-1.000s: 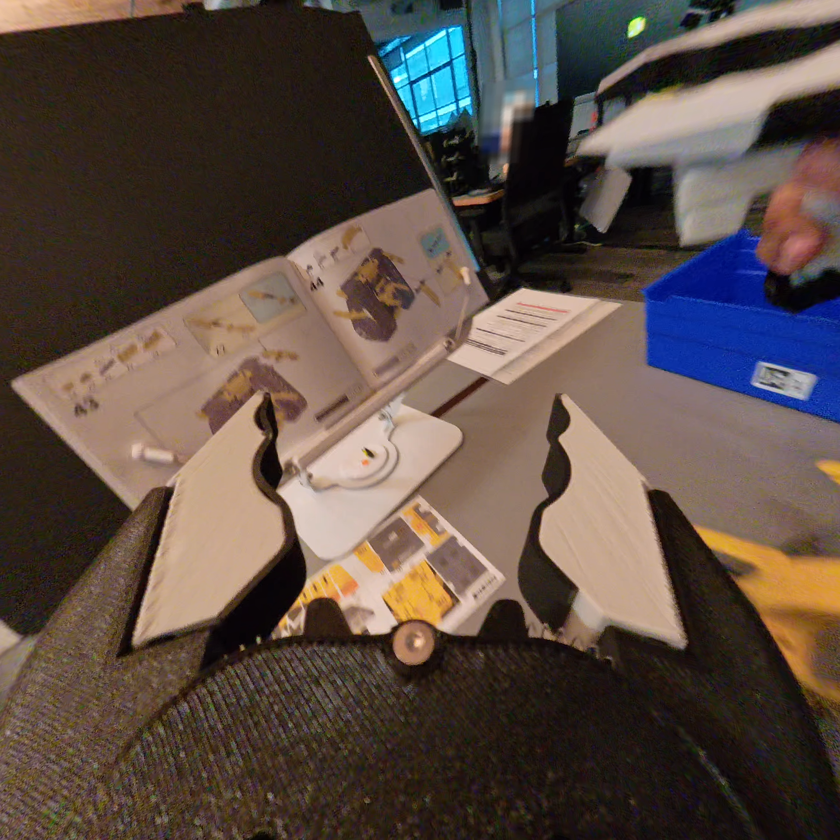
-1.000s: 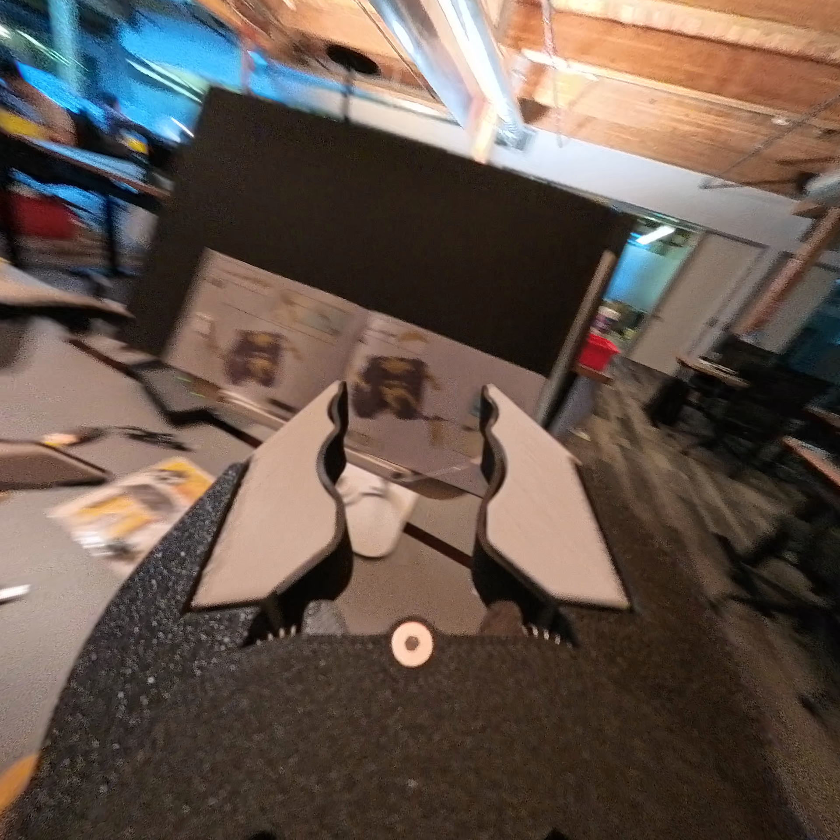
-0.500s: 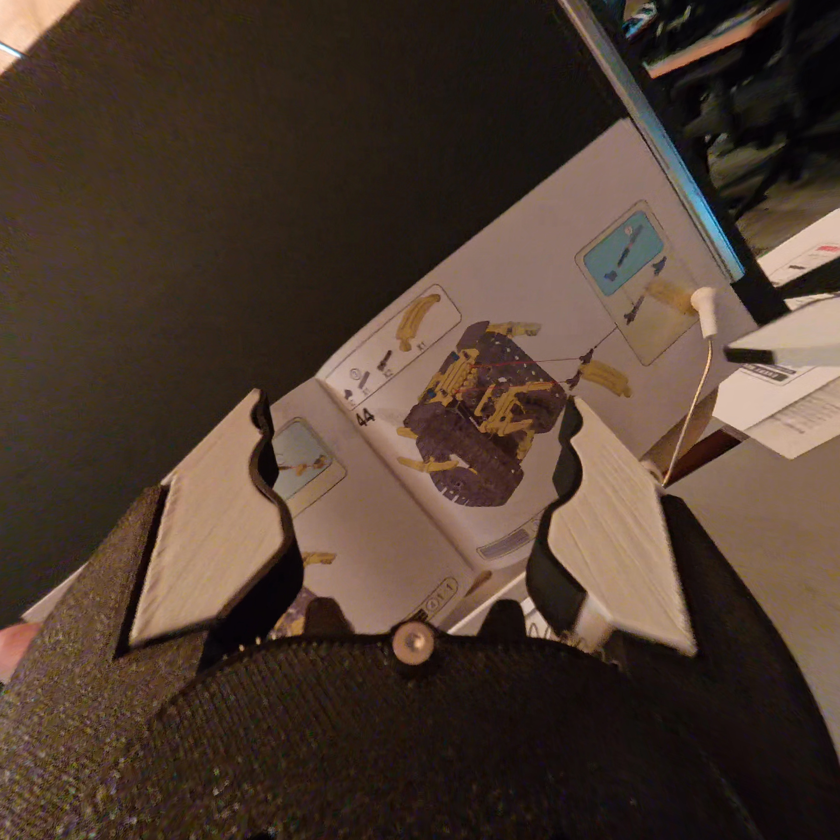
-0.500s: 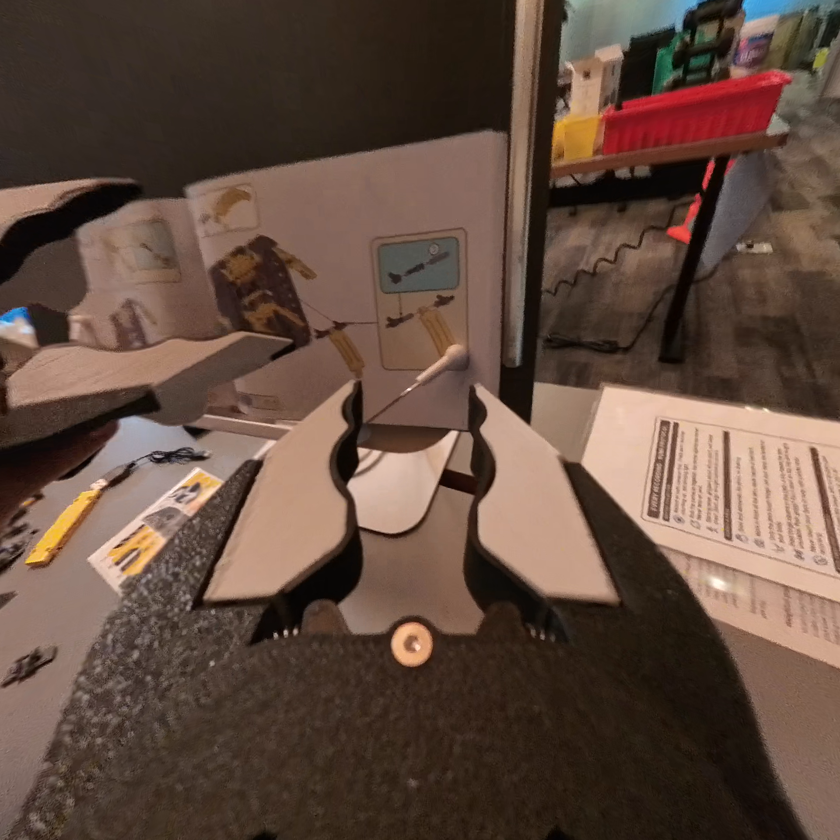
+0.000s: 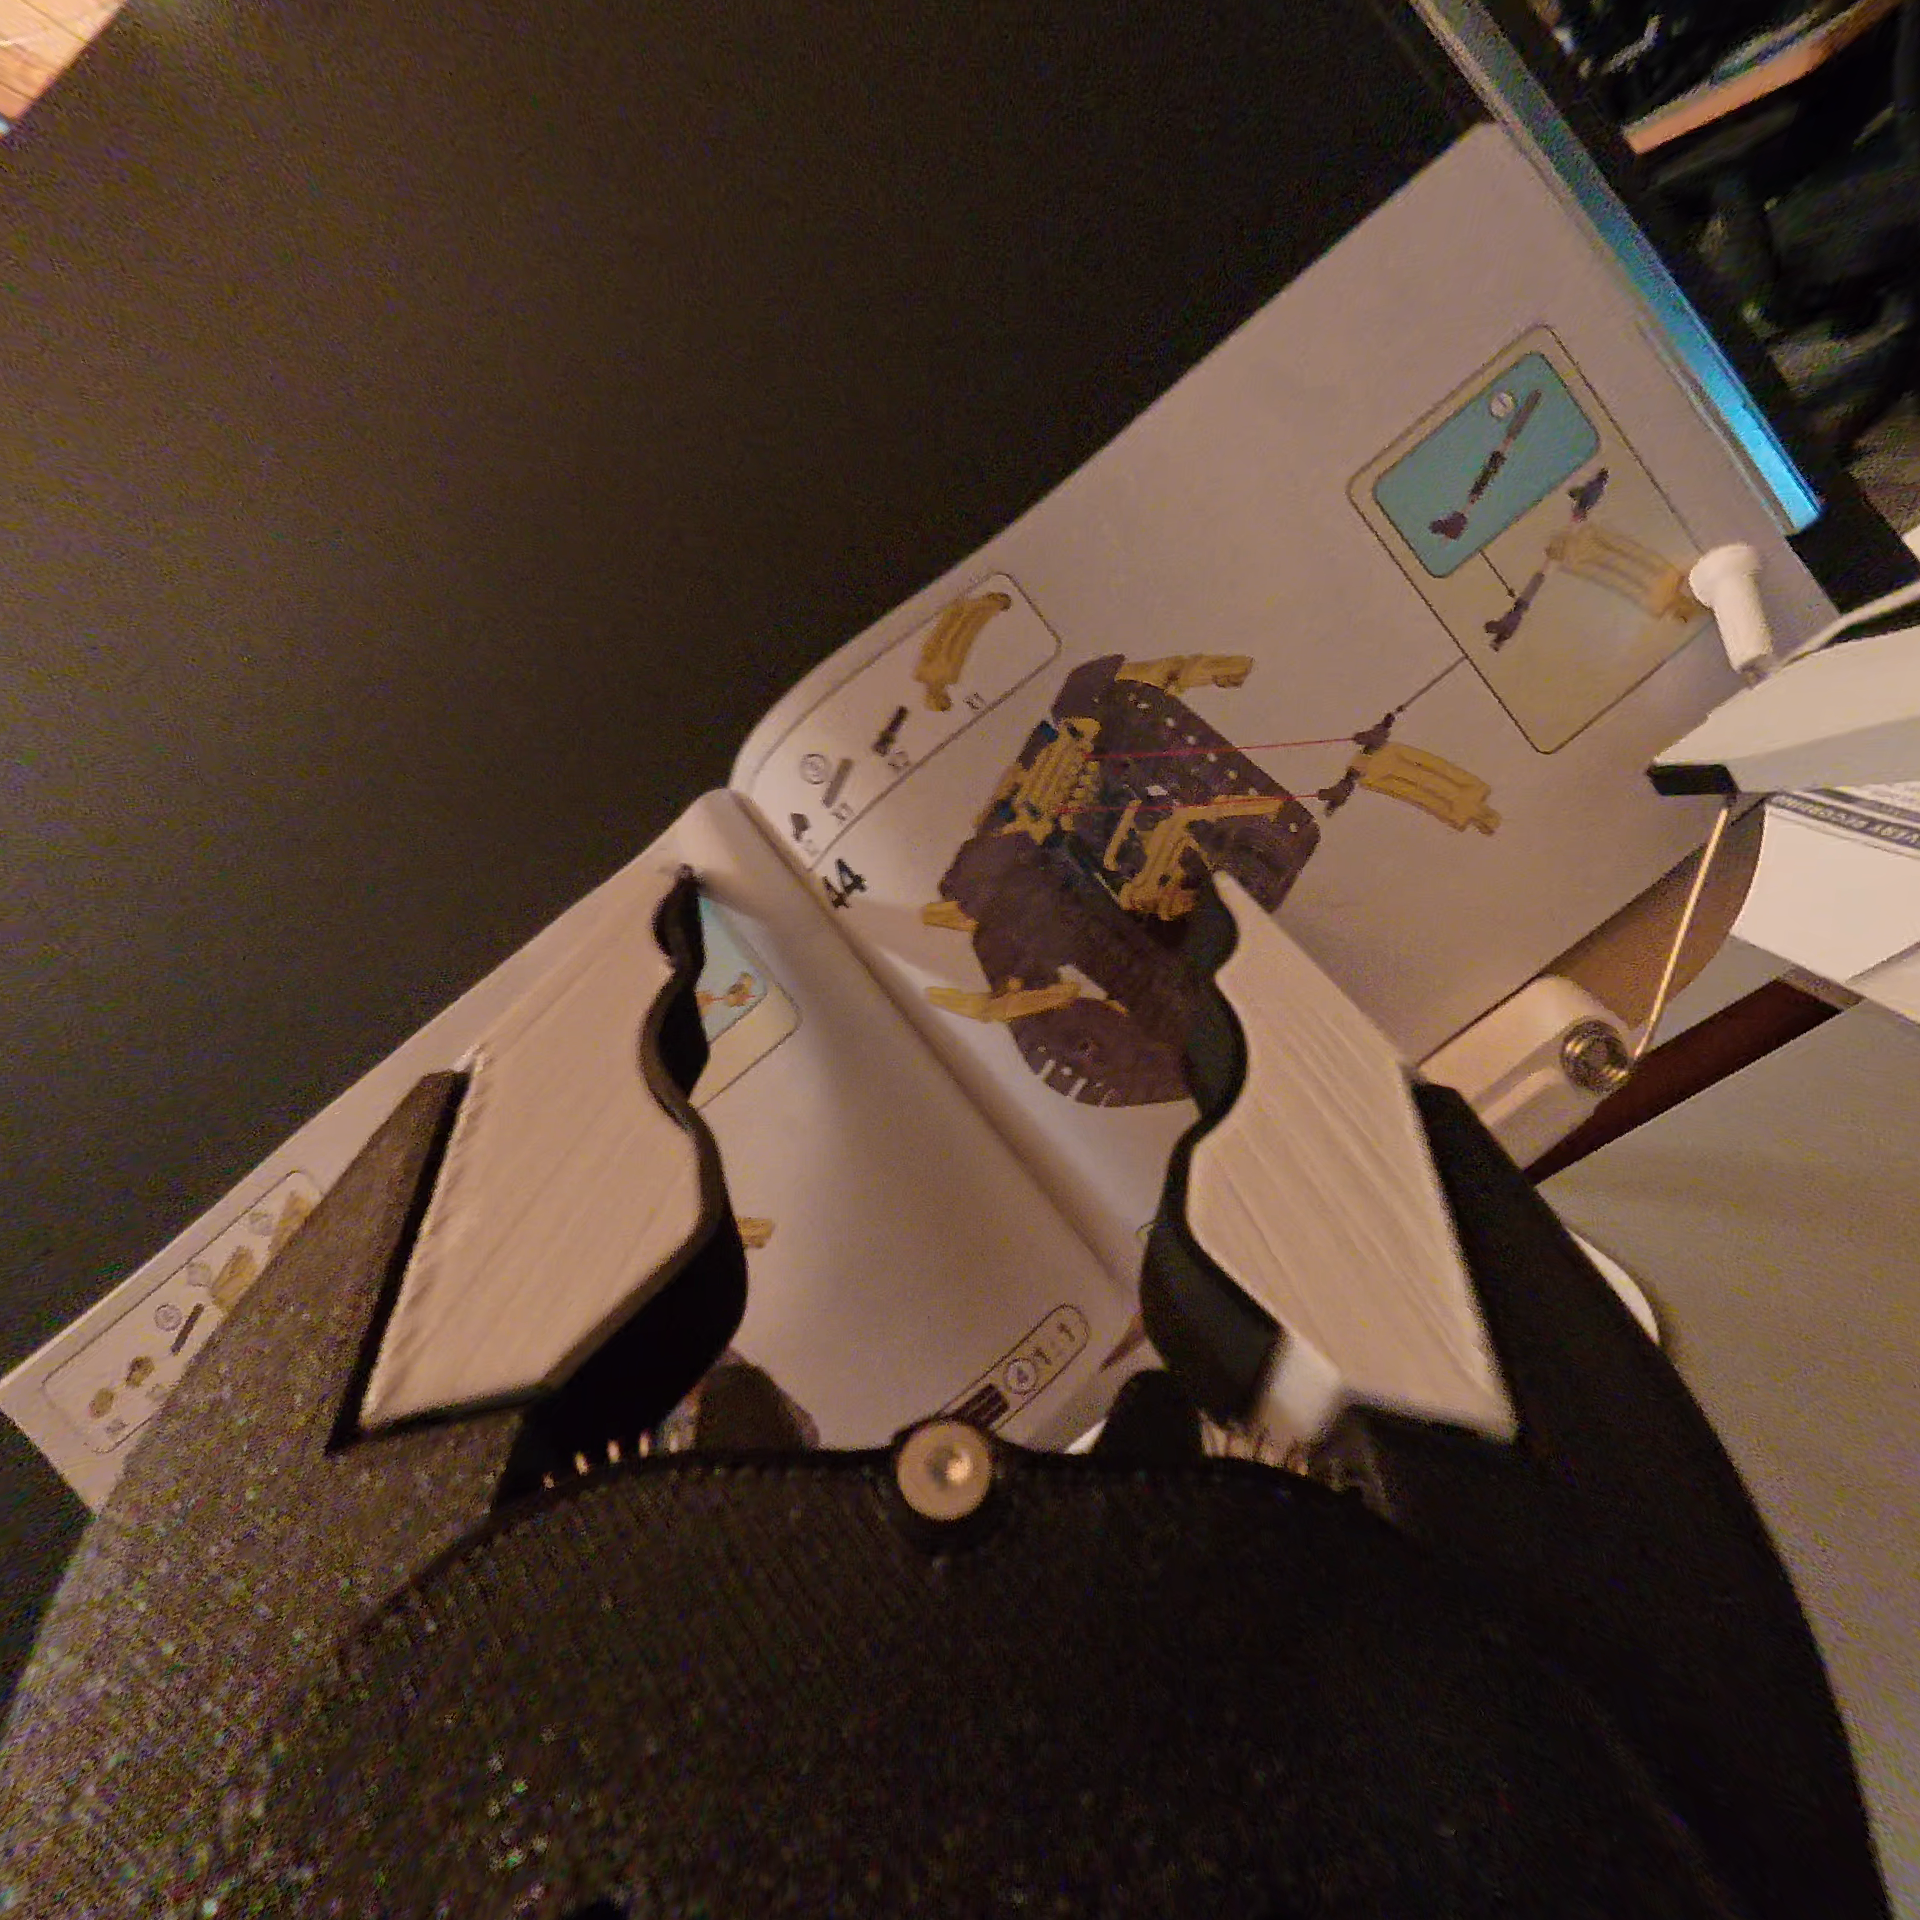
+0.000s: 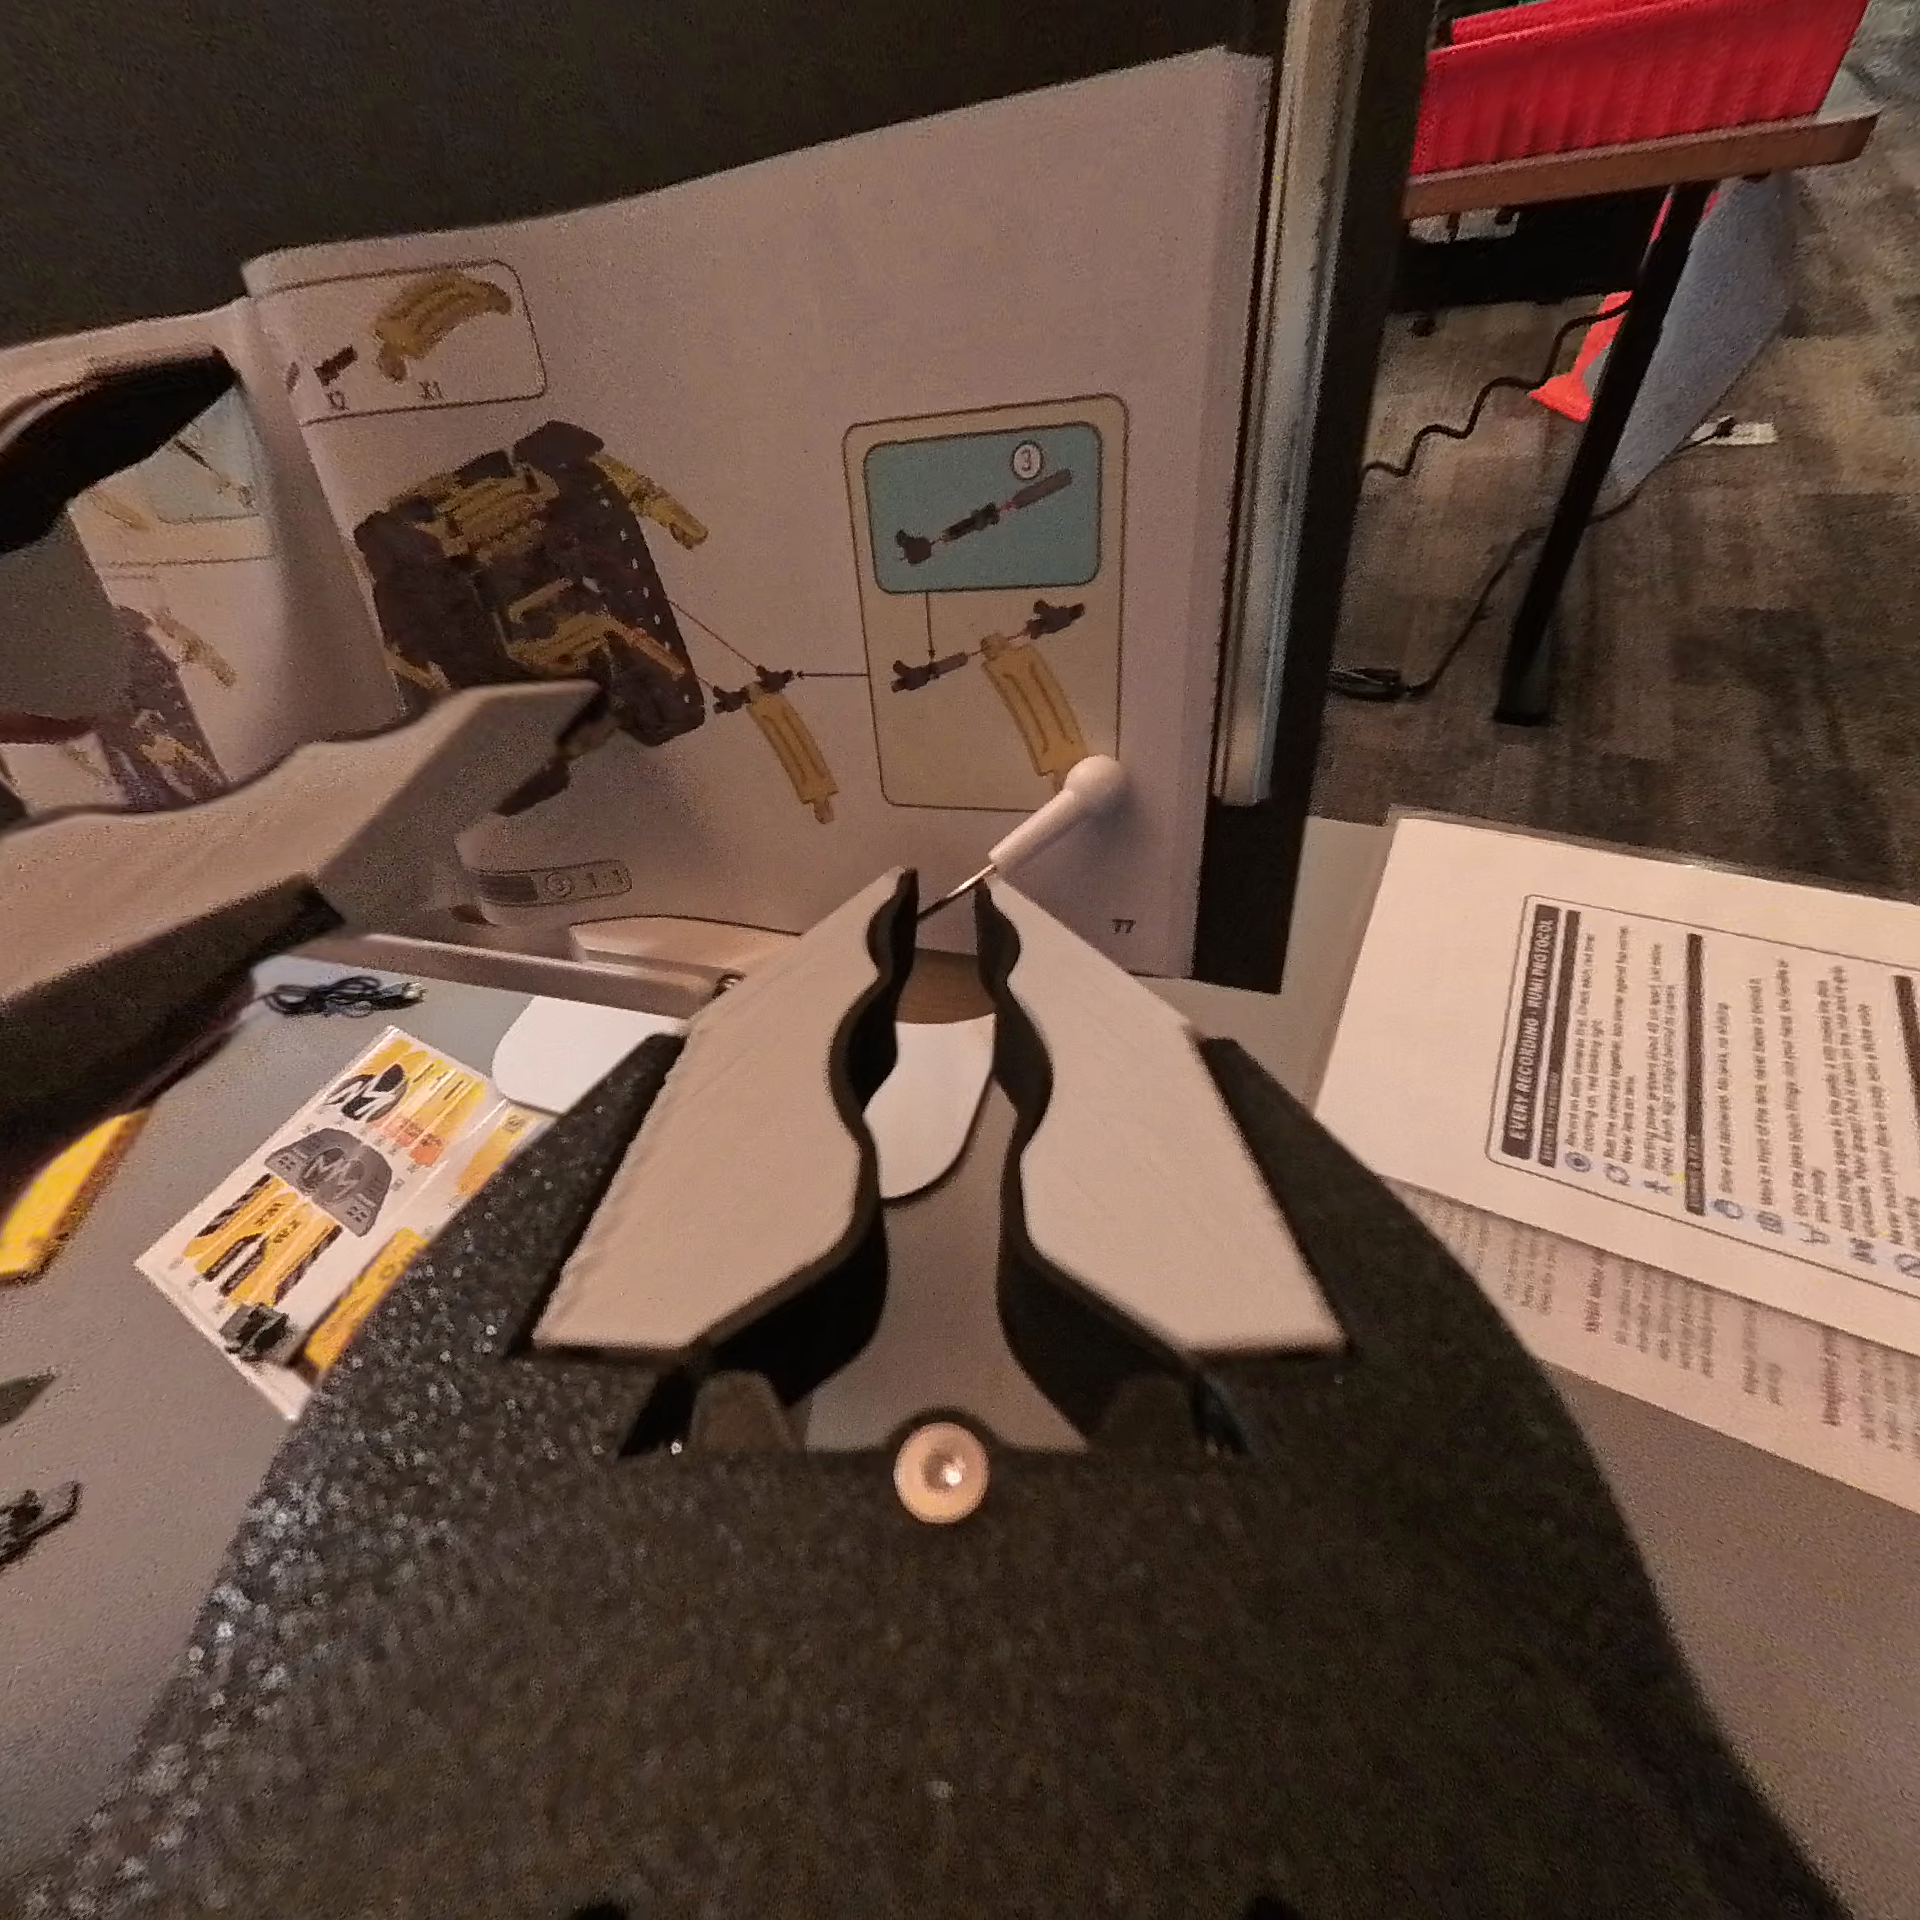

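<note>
The right gripper (image 6: 943, 902) is narrowing its fingers to a slim gap around the thin wire stem of a white-tipped page-holder arm (image 6: 1075, 792); contact cannot be confirmed. That arm is pinning the open grey instruction booklet (image 6: 748, 312) against a white book stand (image 6: 935, 1101). The left gripper (image 5: 951, 883) is hovering with fingers spread wide, empty, at the booklet's centre fold. A yellow-and-black sticker sheet (image 6: 343, 1195) and white printed sheets (image 6: 1621, 1049) are lying on the grey table (image 6: 104, 1403) nearby.

Printed numbers on open instruction booklet (image 5: 1195, 644); black text on white sheet (image 6: 1455, 935)
</note>
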A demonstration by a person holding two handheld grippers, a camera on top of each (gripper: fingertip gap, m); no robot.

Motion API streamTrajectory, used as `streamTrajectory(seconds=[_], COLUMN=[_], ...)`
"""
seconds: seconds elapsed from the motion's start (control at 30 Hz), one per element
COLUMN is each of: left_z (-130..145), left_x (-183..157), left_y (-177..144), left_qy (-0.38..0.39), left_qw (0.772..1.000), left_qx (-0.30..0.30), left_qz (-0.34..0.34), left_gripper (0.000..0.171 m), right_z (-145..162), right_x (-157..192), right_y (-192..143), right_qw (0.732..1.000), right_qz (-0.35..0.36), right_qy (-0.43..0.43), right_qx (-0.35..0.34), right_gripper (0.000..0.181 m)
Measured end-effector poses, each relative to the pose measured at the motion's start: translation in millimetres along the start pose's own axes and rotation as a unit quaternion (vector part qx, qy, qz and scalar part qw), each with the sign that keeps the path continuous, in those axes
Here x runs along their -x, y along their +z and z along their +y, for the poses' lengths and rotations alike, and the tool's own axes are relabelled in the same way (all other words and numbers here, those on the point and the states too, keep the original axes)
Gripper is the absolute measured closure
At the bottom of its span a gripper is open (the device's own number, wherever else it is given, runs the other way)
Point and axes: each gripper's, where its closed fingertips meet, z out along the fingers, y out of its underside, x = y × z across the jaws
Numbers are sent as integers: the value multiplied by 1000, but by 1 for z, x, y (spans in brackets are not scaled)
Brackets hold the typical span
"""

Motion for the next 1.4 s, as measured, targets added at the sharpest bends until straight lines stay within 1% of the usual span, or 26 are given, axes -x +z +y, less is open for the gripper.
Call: streamTrajectory(seconds=[0.07, 0.13, 0.23, 0.3, 0.33, 0.37, 0.43, 0.47, 0.57, 0.6, 0.63, 0.7, 0.73, 0.8, 0.83, 0.93, 1.03, 1.2, 1.33, 1.4], left_z=[0, 0, 1, -1, -3, -6, -10, -12, -11, -8, -3, 4, 5, 3, 1, -4, 0, -8, -18, -17], left_x=[6, 10, 12, 12, 10, 7, 2, -1, -15, -16, -14, -9, -9, -5, -2, 3, 8, 19, 41, 51], left_y=[-3, -5, -7, -10, -13, -16, -18, -17, -15, -12, -10, -6, -5, -7, -8, -12, -12, -18, -27, -29], left_qy=[-10, -14, -19, -26, -34, -39, -40, -39, -19, -11, -3, -2, -9, -19, -24, -39, -52, -67, -57, -70], left_qw=[1000, 1000, 1000, 1000, 999, 999, 999, 999, 999, 999, 1000, 1000, 1000, 1000, 1000, 999, 998, 998, 997, 997], left_qx=[-2, -2, -7, -10, -12, -16, -19, -21, -23, -17, -8, 3, 2, 3, 1, -7, -2, -15, -34, -32], left_qz=[4, 8, 9, 11, 14, 19, 18, 18, 32, 26, 14, -3, -1, -2, -2, 11, 22, 13, -26, -30], left_gripper=[94, 103, 110, 109, 107, 94, 54, 46, 44, 47, 56, 64, 65, 74, 82, 115, 129, 134, 139, 139], right_z=[1, 4, 5, 5, 5, 5, 8, 8, 8, 8, 8, 10, 10, 11, 11, 11, 10, 8, 9, 9], right_x=[0, -1, 1, 3, 3, 3, 3, 3, 3, 4, 3, 3, 2, 2, 2, 2, 3, 5, 5, 5], right_y=[-1, -2, -5, -6, -7, -7, -9, -9, -10, -10, -10, -10, -10, -10, -10, -11, -11, -12, -11, -11], right_qw=[1000, 1000, 999, 998, 997, 997, 996, 996, 994, 994, 993, 992, 992, 991, 991, 992, 992, 993, 993, 993], right_qz=[-8, -14, -28, -40, -42, -40, -32, -29, -30, -29, -29, -25, -23, -22, -22, -17, -15, -8, -14, -17], right_qy=[16, 27, 45, 56, 60, 59, 55, 55, 62, 64, 67, 72, 75, 76, 74, 66, 57, 42, 48, 51], right_qx=[3, 4, -3, -14, -24, -34, -56, -64, -80, -84, -89, -98, -102, -107, -106, -103, -108, -112, -109, -106], right_gripper=[172, 172, 173, 174, 174, 174, 174, 174, 174, 174, 174, 174, 174, 174, 174, 174, 174, 174, 174, 174])
